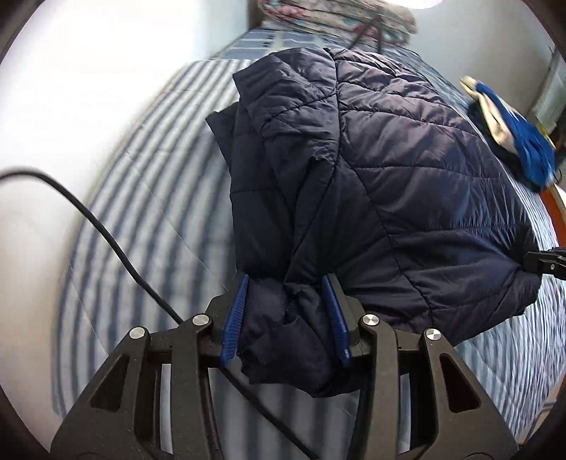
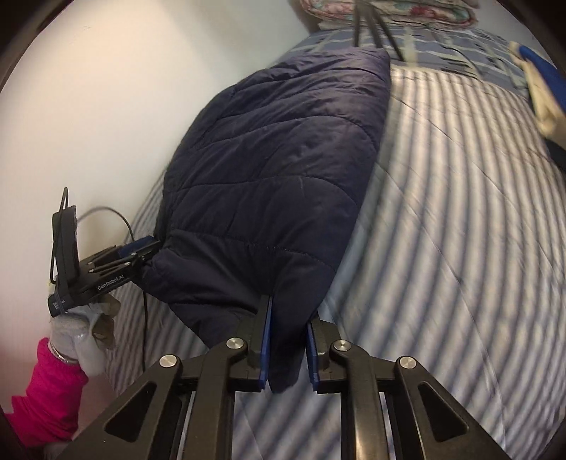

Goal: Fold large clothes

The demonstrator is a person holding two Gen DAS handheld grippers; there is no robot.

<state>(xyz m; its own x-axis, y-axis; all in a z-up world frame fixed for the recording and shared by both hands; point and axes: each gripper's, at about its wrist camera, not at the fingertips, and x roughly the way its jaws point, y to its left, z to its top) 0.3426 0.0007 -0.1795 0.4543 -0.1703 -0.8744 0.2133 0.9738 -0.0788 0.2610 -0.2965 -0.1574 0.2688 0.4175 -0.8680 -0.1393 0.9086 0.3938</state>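
A dark navy quilted jacket lies partly folded on a blue-and-white striped bed. My left gripper is shut on a bunched edge of the jacket near its bottom. My right gripper is shut on another part of the jacket's near edge. In the right wrist view the left gripper shows at the jacket's left corner, held by a gloved hand with a pink sleeve. The right gripper's tip shows at the right edge of the left wrist view.
A white wall runs along the bed's left side. A folded floral quilt lies at the bed's far end. A blue and cream garment lies on the bed to the right. A black cable trails across the sheet.
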